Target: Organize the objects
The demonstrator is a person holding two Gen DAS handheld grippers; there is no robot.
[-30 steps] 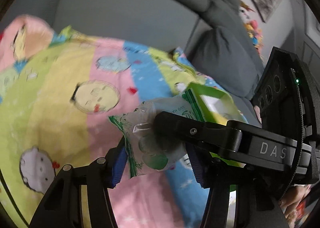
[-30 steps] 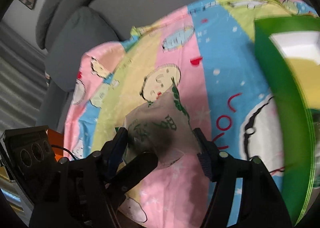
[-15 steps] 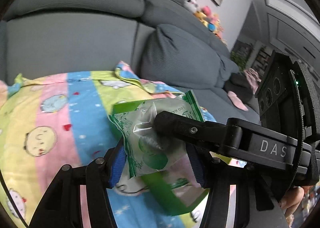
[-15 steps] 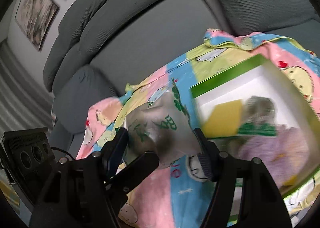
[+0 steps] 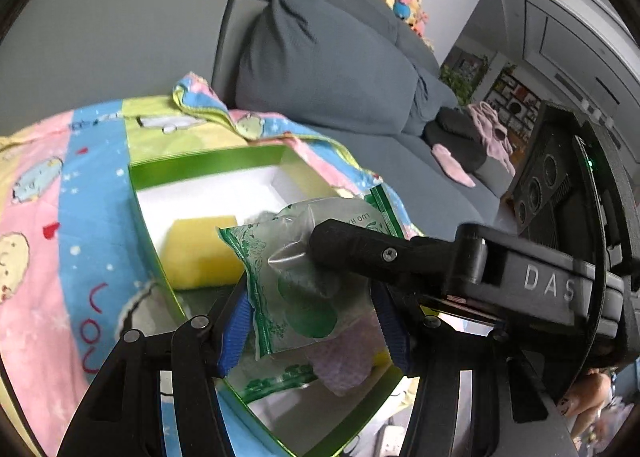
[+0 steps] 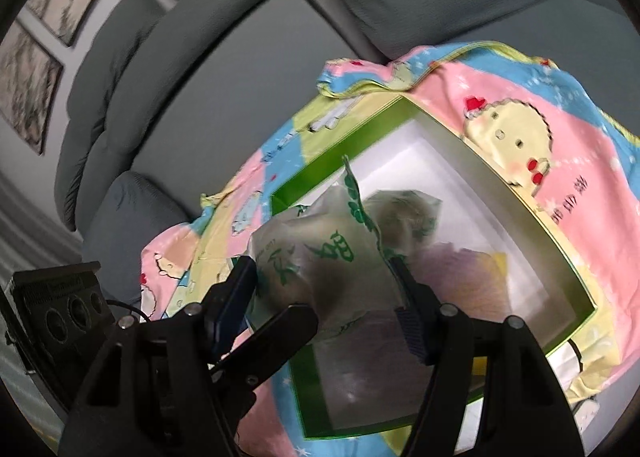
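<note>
left gripper: fingers part-spread, blue pads on either side of the snack packet. Left pad touches the packet's green-edged seam; right pad looks against the other side, contact partly hidden by the right gripper's finger.
right gripper: blue pads flank the same snack packet; pinch looks likely, but the view is blurred and I cannot tell for sure.
right gripper finger in left view: black finger crosses from the right, tip pressed into the packet's upper part.
packet: clear plastic with green print, held in the air between both pairs of fingers, tilted, above the box.
green box: open, white inside, lies on the cartoon blanket.
box contents: yellow sponge at the left; another green-printed packet and a lilac cloth under the held packet.
blanket: spread on the grey sofa.
</note>
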